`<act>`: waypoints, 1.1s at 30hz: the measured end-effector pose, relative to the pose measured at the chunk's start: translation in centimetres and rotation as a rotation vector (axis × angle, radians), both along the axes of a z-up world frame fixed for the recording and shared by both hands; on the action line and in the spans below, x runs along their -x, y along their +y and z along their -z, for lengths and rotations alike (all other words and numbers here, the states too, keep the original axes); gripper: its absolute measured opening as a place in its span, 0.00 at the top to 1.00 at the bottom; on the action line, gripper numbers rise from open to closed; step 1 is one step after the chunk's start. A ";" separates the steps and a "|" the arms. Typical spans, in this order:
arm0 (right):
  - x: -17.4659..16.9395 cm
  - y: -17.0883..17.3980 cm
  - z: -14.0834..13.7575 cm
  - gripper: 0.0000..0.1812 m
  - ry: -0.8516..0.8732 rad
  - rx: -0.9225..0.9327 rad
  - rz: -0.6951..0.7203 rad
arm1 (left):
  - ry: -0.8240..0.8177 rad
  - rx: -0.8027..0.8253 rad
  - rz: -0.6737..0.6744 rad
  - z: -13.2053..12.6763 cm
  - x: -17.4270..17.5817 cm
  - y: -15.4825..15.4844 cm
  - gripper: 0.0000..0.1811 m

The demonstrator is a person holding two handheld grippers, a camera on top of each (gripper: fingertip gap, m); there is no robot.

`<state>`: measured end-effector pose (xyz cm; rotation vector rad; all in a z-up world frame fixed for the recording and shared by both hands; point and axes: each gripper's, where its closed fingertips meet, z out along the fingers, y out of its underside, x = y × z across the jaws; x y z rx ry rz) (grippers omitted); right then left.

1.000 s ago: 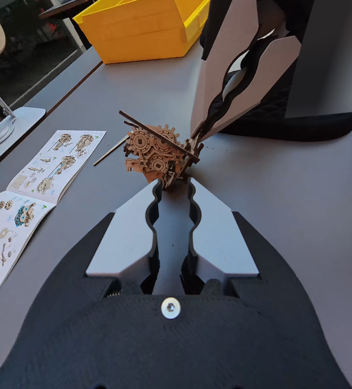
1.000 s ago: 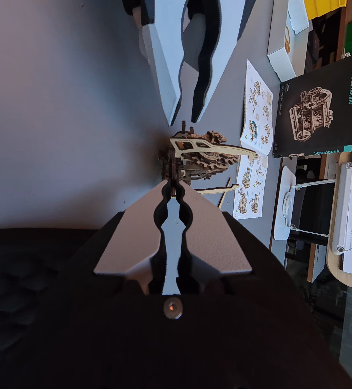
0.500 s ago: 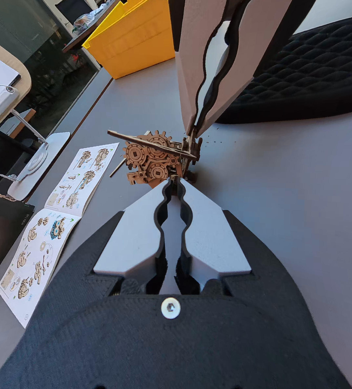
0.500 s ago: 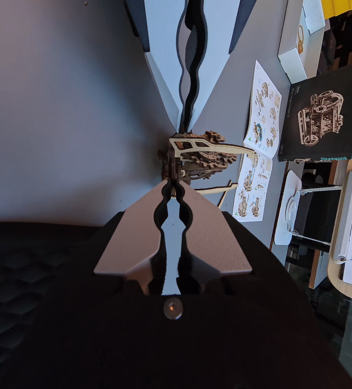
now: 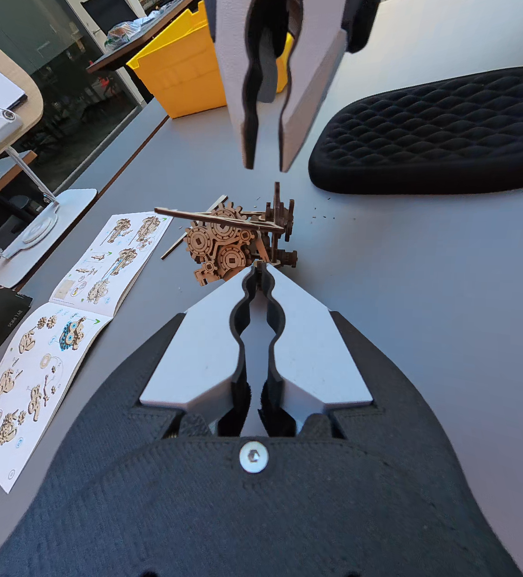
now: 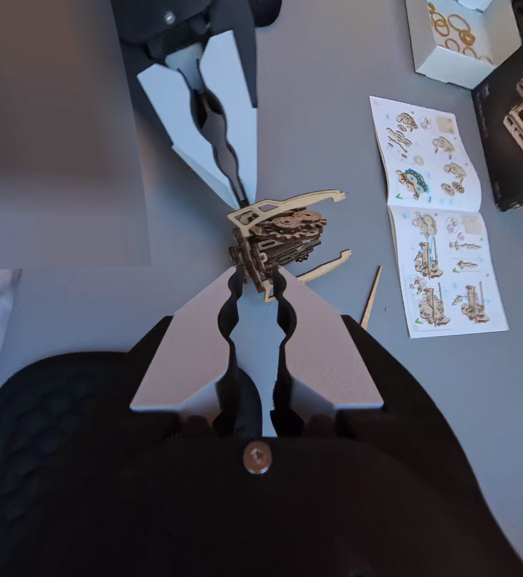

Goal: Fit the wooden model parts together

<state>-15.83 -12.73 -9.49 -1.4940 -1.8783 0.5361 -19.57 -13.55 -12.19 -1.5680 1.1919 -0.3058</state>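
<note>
While the left tongs (image 5: 259, 268) pinch the near lower edge of the wooden model (image 5: 236, 242) with their tips drawn tight together, the right tongs (image 5: 264, 168) hang just above it in the left wrist view, tips parted and apart from the wood, gripping nothing. The model is a cluster of pale and dark gears with a long thin curved arm laid across its top; it is held a little above the grey bench (image 5: 410, 296), roughly over its middle. In the right wrist view the right tongs (image 6: 257, 276) stand spread on either side of the model's near end, and whether their black pads touch the wood there I cannot tell, while the left tongs (image 6: 243, 199) come in from the far side with tips closed at the model's top edge. A second curved wooden strip (image 6: 325, 265) juts out below the gears, and a loose thin wooden stick (image 6: 371, 296) lies on the bench just beside it. Left of the model in the left wrist view an open instruction booklet (image 5: 66, 318) lies flat, with a yellow bin (image 5: 185, 68) at the far edge and a black quilted pad (image 5: 441, 131) to the right. A white box of wooden rings (image 6: 460, 40) sits near a black model box (image 6: 519, 118).
</note>
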 end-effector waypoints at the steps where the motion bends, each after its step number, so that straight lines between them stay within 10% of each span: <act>1: 0.0 0.5 -0.3 0.89 0.019 0.072 0.036 | 0.003 -0.003 0.003 0.0 0.0 -0.1 1.00; 17: 2.5 1.1 0.5 0.90 0.009 0.870 0.276 | 0.041 -0.055 0.025 0.3 -0.1 -0.6 1.00; 33: 3.0 0.7 0.6 0.96 -0.015 0.941 0.243 | 0.009 -0.016 0.014 0.2 0.0 -0.5 1.00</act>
